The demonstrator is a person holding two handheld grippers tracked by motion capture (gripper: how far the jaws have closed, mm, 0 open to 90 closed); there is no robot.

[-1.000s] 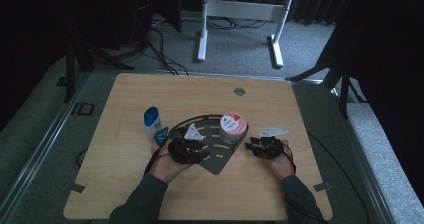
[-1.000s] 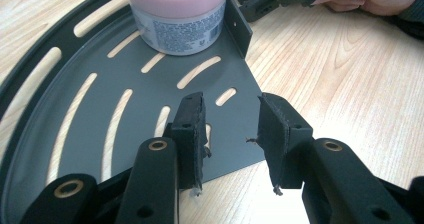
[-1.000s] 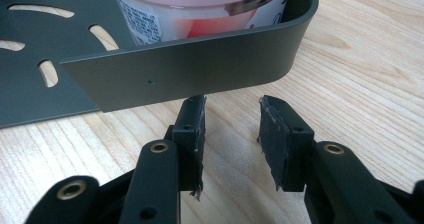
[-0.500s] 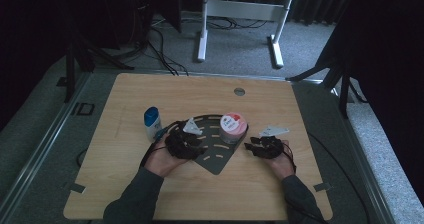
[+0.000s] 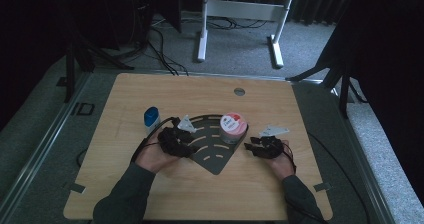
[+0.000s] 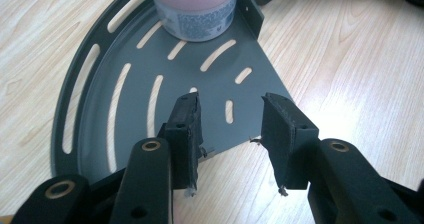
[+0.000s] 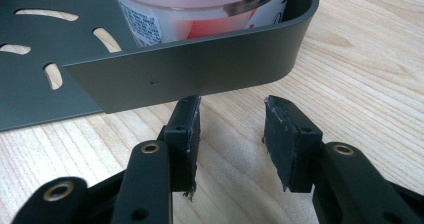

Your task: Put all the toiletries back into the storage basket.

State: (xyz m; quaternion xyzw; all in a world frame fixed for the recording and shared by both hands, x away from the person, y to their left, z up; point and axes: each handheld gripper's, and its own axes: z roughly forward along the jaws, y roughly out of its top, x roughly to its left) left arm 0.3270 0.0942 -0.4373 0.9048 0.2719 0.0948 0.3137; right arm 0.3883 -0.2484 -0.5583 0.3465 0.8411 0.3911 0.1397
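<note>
Lying flat near the middle of the wooden table (image 5: 150, 194) is the largest item of the work, a dark grey quarter-round corner shelf (image 5: 212, 149) with curved slots, its pointed corner turned toward the person and its low raised walls on the far and right sides; that walled back is likely why the pink-lidded jar (image 5: 233, 127) stands tucked into the shelf's far right corner, close against the rim, where it cannot slide off; a blue-capped bottle (image 5: 151, 118) stands off the shelf to its left, near but apart from it, seemingly waiting its turn. The left gripper (image 6: 230, 129) sits at the shelf's near left edge, its jaws spread apart and holding nothing, with the plate's pointed corner between and beneath them, a stance that looks suited to pinching the thin plate; the right gripper (image 7: 232, 134) rests low on the table just outside the shelf's right wall, jaws likewise parted and empty, aimed at that wall as if to steady or grip it.
</note>
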